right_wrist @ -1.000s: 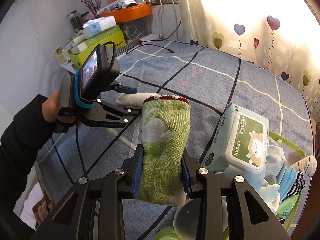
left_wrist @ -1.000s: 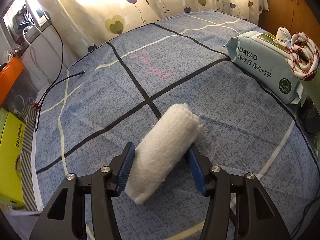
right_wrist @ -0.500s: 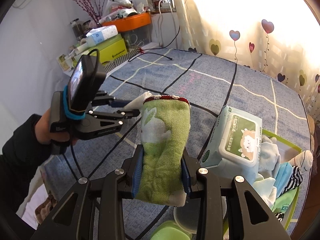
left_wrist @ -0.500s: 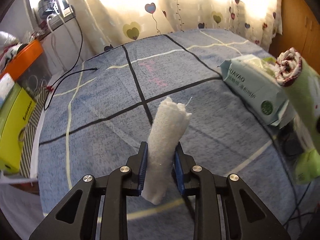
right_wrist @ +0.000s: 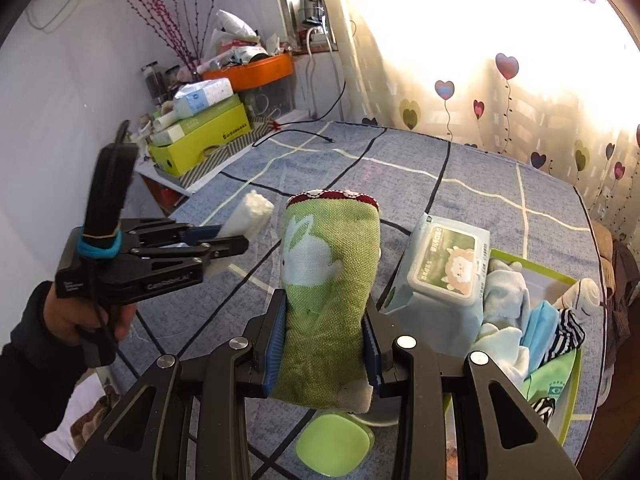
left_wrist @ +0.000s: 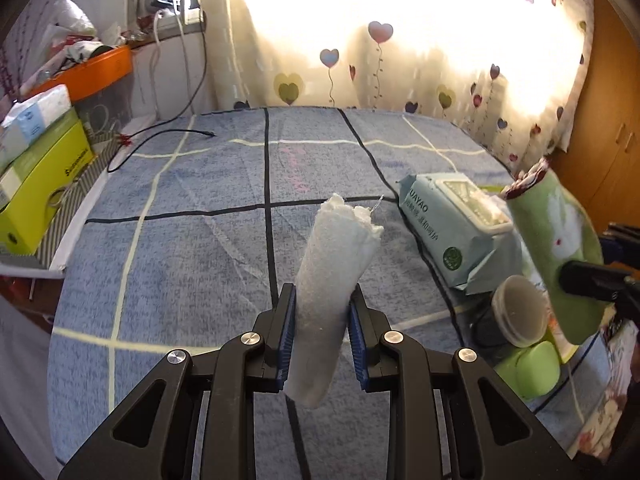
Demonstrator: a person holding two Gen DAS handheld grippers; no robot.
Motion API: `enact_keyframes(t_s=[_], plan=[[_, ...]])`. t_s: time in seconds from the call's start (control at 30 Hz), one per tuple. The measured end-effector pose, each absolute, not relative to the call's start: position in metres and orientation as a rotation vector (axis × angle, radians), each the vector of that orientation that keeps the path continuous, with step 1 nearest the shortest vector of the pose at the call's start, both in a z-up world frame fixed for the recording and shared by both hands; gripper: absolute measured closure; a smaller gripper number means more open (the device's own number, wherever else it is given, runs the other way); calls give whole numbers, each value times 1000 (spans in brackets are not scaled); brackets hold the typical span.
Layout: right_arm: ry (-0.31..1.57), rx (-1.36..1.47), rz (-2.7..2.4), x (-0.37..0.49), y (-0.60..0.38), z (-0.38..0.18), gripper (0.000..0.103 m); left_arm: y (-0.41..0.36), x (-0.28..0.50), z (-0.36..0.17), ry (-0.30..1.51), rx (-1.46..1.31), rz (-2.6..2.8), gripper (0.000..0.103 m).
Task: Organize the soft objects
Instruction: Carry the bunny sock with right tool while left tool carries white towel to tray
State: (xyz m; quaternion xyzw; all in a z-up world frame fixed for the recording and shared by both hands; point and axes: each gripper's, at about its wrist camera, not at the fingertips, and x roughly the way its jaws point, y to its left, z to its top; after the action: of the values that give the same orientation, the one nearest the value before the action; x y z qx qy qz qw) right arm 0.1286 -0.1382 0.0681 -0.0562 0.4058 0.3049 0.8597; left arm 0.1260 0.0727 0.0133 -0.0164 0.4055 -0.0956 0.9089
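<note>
Left tool (left_wrist: 321, 334) clamped on a rolled white towel (left_wrist: 334, 276), lifted clear of the bed (left_wrist: 180, 240), roll tilted slightly, top end leaning right. Right tool (right_wrist: 325, 344) closed on a rolled green towel (right_wrist: 328, 288) with a white rabbit print and red trim, held upright above the bed. Just right of it, a wipes pack (right_wrist: 444, 268) resting against a green bin (right_wrist: 568, 364) full of small clothes. Near the bed's edge, a green lid (right_wrist: 334, 446).
</note>
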Motion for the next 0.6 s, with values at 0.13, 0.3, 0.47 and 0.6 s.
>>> enact_keyframes(t_s=[0.13,0.3,0.47,0.6], plan=[[844,-113,633,122,-147,70,71,67,112,18,814,-55,-151,77],[828,-99,618,116,-162,73,71,60,102,25,789,-91,-133,77],[813,-74,598,108,-179,75,71,42,95,34,763,-85,-155,77],[808,-52,576,103,-195,76,71,24,92,40,750,-83,-178,77]])
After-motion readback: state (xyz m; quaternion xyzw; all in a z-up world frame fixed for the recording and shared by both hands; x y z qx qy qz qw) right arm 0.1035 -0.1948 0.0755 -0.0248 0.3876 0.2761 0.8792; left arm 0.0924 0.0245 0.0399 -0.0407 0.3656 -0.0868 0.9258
